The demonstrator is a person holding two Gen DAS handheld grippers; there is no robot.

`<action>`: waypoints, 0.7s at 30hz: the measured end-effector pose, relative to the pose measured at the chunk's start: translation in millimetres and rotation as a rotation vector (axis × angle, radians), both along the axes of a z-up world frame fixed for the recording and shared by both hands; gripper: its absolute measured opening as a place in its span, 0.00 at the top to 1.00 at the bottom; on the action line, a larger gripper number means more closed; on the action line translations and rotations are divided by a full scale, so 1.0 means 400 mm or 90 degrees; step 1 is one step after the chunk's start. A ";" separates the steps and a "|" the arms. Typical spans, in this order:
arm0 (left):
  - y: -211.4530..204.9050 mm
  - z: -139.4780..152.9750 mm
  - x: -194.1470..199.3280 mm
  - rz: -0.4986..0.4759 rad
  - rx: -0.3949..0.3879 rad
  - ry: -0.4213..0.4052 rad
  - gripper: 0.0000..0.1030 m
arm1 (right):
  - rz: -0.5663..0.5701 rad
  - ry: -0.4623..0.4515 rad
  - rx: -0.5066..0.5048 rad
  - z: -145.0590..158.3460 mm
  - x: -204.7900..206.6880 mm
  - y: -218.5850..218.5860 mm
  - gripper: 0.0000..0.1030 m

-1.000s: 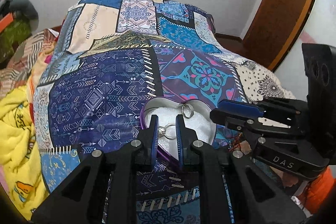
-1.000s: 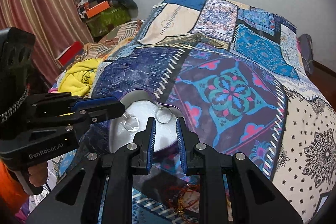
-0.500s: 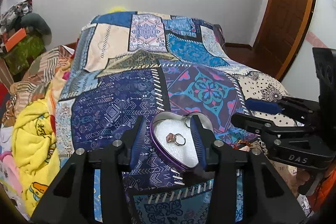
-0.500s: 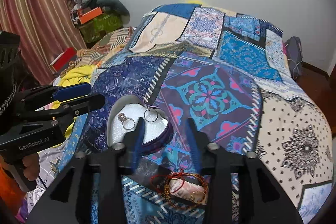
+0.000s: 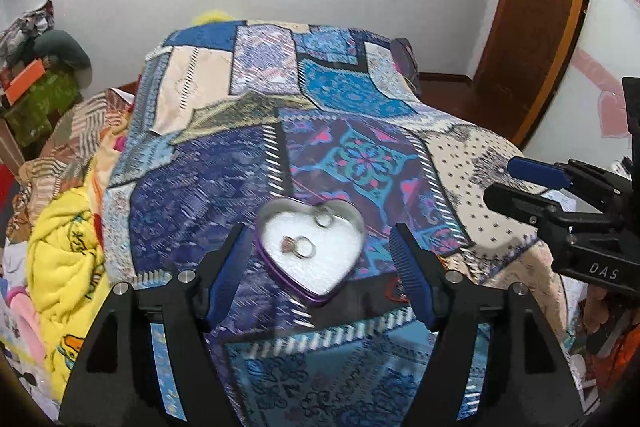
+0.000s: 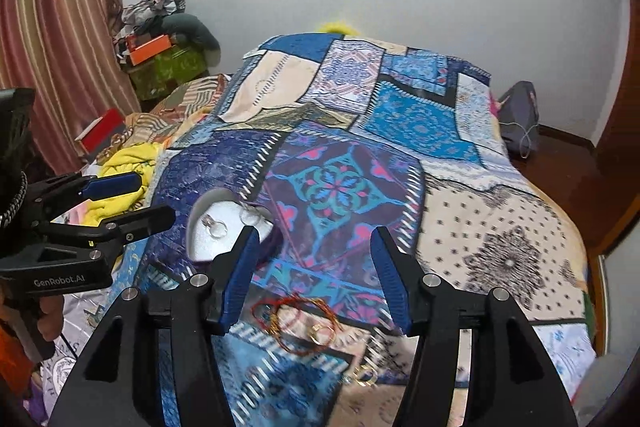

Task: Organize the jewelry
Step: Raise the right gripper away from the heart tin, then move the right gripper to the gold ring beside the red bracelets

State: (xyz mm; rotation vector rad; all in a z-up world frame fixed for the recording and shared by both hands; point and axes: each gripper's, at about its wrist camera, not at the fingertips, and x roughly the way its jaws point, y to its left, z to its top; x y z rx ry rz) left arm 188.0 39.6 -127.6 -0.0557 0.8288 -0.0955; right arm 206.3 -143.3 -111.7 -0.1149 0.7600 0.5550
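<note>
A heart-shaped purple tin (image 5: 280, 273) with a white lining lies on the patchwork bedspread; it also shows in the right wrist view (image 6: 196, 227). In it lie a ring with a stone (image 5: 298, 246) and a plain ring (image 5: 323, 218). My left gripper (image 5: 320, 277) is open and empty, raised above the tin. My right gripper (image 6: 312, 275) is open and empty, above a red and gold thread bracelet (image 6: 296, 323) on the bedspread. A gold ring (image 6: 366, 375) lies nearer the front edge.
The patchwork bedspread (image 5: 208, 187) covers the bed. A yellow blanket (image 5: 64, 259) and piled clothes lie to the left. A wooden door (image 5: 536, 19) is at the right. A dark bag (image 6: 516, 115) sits by the far bed corner.
The left gripper opened, let the stone ring drop into the tin and rose away. The right gripper opened wide and pulled back and up; the bracelet has come into view.
</note>
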 end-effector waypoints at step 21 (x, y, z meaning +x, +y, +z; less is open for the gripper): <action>-0.168 -0.156 0.029 -0.154 0.012 0.133 0.45 | -0.019 0.069 -0.061 -0.117 -0.044 -0.139 0.48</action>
